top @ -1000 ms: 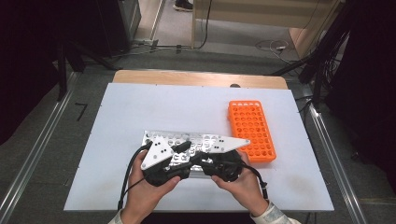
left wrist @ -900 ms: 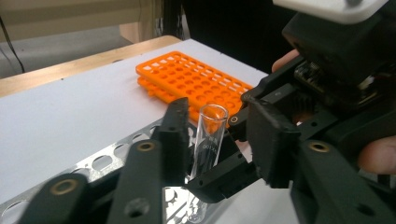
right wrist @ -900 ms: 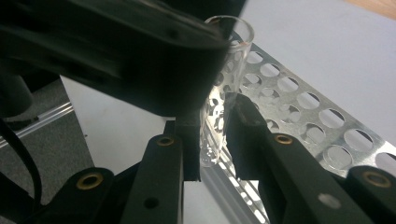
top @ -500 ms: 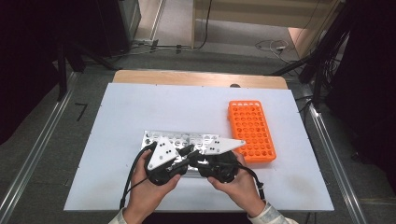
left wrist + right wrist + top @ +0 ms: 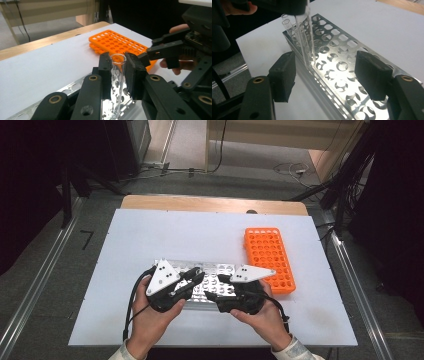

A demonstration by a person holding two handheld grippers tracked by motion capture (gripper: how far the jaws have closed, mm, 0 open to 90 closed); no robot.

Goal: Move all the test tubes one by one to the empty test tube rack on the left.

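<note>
A clear glass test tube (image 5: 118,75) stands upright between the pads of my left gripper (image 5: 117,63), which is shut on it just below its rim. The tube's lower end hangs over the shiny metal rack (image 5: 342,50). My right gripper (image 5: 329,72) faces the same tube (image 5: 305,37). Its jaws have just been opening and now stand wide on either side of the tube without touching it. In the high view both grippers meet over the metal rack (image 5: 220,269), the left gripper (image 5: 197,276) beside the right gripper (image 5: 214,287).
An orange plastic tube rack (image 5: 270,257) lies to the right of the metal rack on the white tabletop (image 5: 150,240). A couple of other glass tubes (image 5: 287,23) stand in the metal rack's end holes. The table's wooden far edge (image 5: 210,204) runs behind.
The two grippers have drawn together over the metal rack. The left jaws have closed on the tube, and the right jaws have spread away from it.
</note>
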